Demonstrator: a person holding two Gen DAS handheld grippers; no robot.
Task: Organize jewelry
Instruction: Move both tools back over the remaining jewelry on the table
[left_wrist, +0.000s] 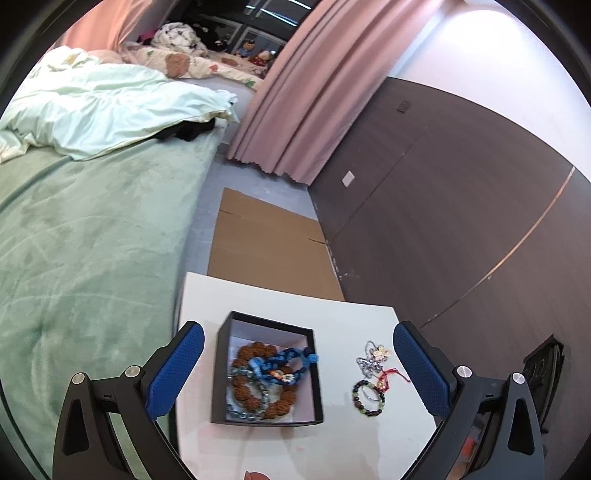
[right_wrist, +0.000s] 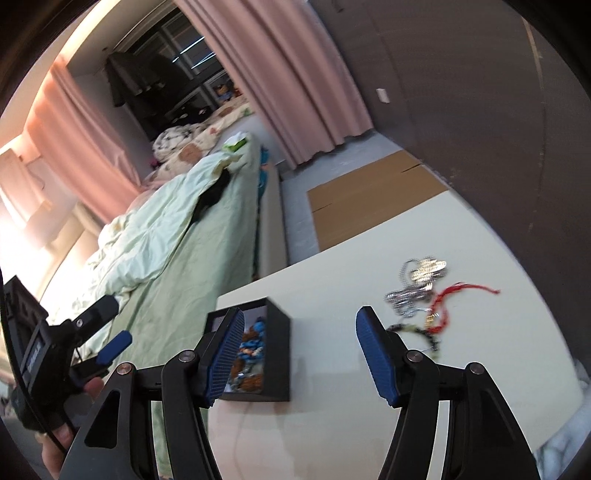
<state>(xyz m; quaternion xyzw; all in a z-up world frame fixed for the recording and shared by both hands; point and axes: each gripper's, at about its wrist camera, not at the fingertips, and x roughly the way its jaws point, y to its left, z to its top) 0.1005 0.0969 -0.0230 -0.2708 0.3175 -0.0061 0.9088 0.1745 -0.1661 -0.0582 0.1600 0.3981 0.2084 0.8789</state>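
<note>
A black open box (left_wrist: 218, 373) stands on the white table (left_wrist: 295, 443). It holds a brown bead bracelet (left_wrist: 246, 350), a blue braided piece (left_wrist: 291, 360) and a pale blue bead strand (left_wrist: 242, 415). To its right lie a silver chain with a gold pendant (left_wrist: 375, 356), a red cord (left_wrist: 388, 378) and a dark bead bracelet (left_wrist: 367, 398). My left gripper (left_wrist: 297, 369) is open and empty above the box. My right gripper (right_wrist: 299, 354) is open and empty, its left finger in front of the box (right_wrist: 275, 354). The loose jewelry (right_wrist: 421, 291) lies blurred to its right.
A bed with a green blanket (left_wrist: 92, 240) runs along the table's left side. Flat cardboard (left_wrist: 266, 240) lies on the floor beyond the table. A dark wall (left_wrist: 461, 221) and pink curtain (left_wrist: 295, 92) stand behind. The left gripper and hand (right_wrist: 55, 362) show at the lower left.
</note>
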